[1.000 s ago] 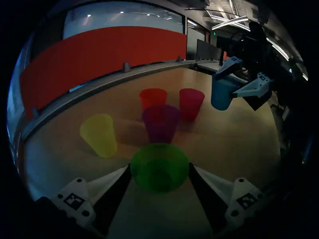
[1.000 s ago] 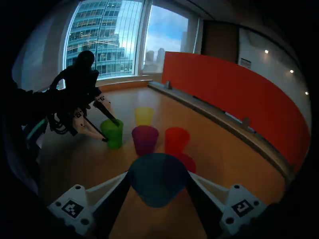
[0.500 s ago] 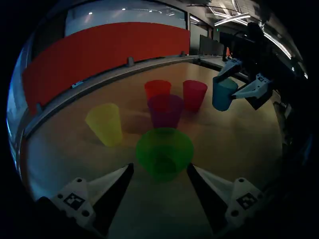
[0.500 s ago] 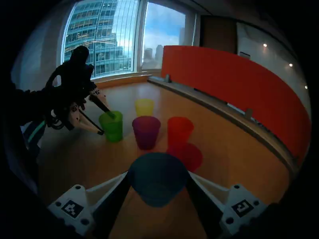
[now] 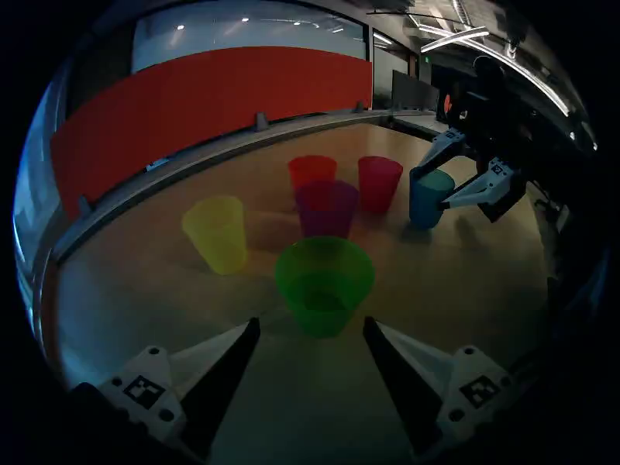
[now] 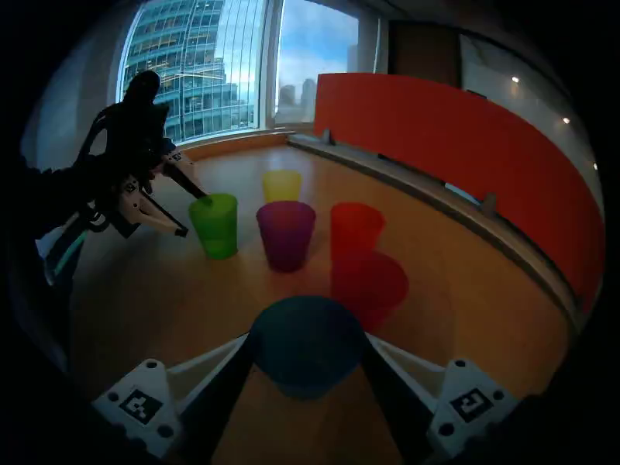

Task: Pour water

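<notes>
Right tongs [image 6: 307, 338] clamped on blue cup [image 6: 306, 358]; left tongs [image 5: 310, 320] apart, green cup [image 5: 324, 279] upright on worktop [image 5: 465, 294].

Both views look low across the table [image 5: 465, 263] from opposite sides (facing each other), sharing the cups [image 5: 325, 205].

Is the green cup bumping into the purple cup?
Apart. The right gripper view shows a strip of bare table between the green cup and the purple cup.

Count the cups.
6: green cup before the left gripper, yellow cup left, purple cup behind it, orange cup and red cup farthest, blue cup in the right gripper. None looks hidden.
</notes>
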A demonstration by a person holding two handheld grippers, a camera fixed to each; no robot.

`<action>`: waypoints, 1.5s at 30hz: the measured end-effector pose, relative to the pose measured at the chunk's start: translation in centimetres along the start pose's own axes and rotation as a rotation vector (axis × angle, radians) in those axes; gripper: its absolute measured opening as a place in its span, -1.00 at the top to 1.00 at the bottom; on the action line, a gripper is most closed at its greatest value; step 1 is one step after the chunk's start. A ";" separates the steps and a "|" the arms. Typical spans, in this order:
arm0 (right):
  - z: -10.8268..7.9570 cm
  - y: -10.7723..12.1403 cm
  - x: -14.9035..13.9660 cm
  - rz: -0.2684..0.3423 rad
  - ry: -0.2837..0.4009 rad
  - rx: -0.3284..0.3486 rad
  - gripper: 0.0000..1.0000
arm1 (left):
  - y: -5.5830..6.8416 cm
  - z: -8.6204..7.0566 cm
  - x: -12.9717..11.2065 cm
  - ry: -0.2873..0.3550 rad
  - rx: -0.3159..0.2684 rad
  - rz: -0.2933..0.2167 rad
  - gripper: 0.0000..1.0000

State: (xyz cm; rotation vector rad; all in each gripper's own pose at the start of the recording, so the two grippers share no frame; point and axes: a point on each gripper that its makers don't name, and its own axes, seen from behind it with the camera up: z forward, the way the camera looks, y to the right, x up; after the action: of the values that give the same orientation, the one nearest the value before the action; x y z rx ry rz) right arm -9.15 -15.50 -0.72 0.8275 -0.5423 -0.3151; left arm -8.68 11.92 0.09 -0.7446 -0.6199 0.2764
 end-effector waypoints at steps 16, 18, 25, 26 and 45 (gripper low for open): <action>0.0 0.2 -1.4 0.014 -0.018 -0.012 -0.88 | 0.2 -0.2 0.1 0.003 0.001 0.009 -1.00; 0.0 0.2 -1.5 0.016 -0.019 -0.014 -0.89 | 0.2 -0.2 0.1 0.003 0.001 0.007 -1.00; -0.4 0.1 -1.8 0.026 -0.023 -0.018 -1.00 | 0.2 -0.5 0.0 0.004 0.007 0.007 -0.99; -0.5 0.1 -1.9 0.028 -0.024 -0.019 -1.00 | 0.2 -0.6 0.0 0.004 0.008 0.007 -1.00; -4.9 0.1 -3.3 0.045 0.015 -0.105 -1.00 | -1.0 -4.2 -0.5 0.057 0.098 -0.041 -1.00</action>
State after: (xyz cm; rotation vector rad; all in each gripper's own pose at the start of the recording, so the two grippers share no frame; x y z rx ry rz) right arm -9.03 -10.90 -4.47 0.7150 -0.5259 -0.2932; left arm -6.45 8.75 -1.82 -0.6431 -0.5633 0.2448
